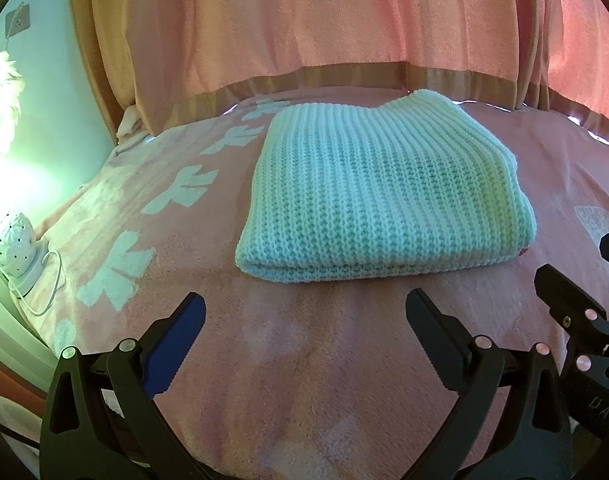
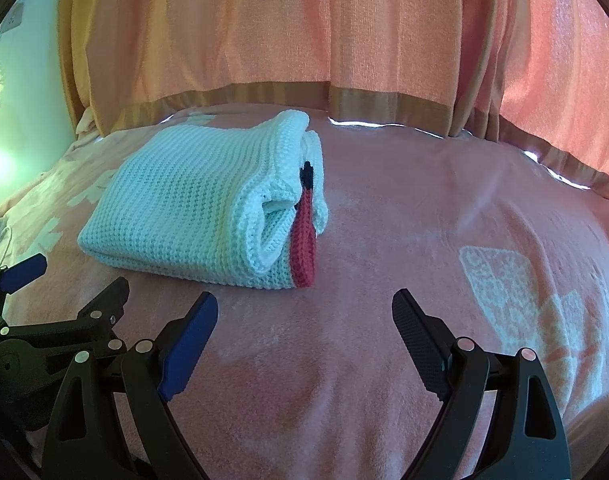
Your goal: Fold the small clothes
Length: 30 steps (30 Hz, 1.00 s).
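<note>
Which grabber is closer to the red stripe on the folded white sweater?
The right gripper, probably. The red stripe sits on the sweater's right end, just ahead of its open fingers; the left gripper faces the plain front edge.

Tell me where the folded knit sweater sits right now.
The folded knit sweater lies on the pink blanket, ahead of the open left gripper; in the right wrist view it is left of centre.

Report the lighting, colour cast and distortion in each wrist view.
Left wrist view: a lit lamp blows out the left edge with greenish glare; the bed's far edge bows from fisheye. Right wrist view: pink cast from backlit curtains; the folded knit garment is sharp, and dark vignette fills the corners.
</note>
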Each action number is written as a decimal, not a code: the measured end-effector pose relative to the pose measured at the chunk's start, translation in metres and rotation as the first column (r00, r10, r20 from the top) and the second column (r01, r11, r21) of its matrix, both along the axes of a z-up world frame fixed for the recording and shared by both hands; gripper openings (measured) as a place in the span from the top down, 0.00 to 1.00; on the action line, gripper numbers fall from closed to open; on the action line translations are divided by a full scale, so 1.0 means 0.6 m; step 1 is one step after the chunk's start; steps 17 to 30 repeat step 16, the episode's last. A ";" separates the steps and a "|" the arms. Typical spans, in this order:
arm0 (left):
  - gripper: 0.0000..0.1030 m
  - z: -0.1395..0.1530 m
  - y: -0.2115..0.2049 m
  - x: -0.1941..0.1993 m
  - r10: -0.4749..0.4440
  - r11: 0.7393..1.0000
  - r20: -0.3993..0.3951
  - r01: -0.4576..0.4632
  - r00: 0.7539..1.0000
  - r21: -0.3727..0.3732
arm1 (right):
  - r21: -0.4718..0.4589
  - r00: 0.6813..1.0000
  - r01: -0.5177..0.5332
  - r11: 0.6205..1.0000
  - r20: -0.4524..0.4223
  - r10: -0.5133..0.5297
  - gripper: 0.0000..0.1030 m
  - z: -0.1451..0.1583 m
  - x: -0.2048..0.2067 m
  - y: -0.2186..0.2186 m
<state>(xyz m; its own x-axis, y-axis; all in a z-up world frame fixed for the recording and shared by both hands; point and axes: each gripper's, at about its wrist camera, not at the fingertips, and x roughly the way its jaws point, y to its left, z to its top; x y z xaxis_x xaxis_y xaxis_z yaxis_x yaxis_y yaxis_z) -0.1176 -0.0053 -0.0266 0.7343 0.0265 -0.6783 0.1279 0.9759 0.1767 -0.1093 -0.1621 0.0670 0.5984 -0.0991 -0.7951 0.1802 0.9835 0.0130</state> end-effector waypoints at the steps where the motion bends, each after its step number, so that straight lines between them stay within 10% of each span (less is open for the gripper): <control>1: 0.05 0.000 0.000 0.000 0.001 1.000 0.000 -0.001 1.000 0.001 | 0.000 1.000 0.000 1.000 0.000 0.000 0.16 0.000 0.000 0.000; 30: 0.05 0.004 0.000 0.003 0.016 1.000 0.006 -0.015 1.000 -0.013 | 0.006 1.000 0.002 1.000 -0.002 -0.002 0.16 0.000 0.002 -0.008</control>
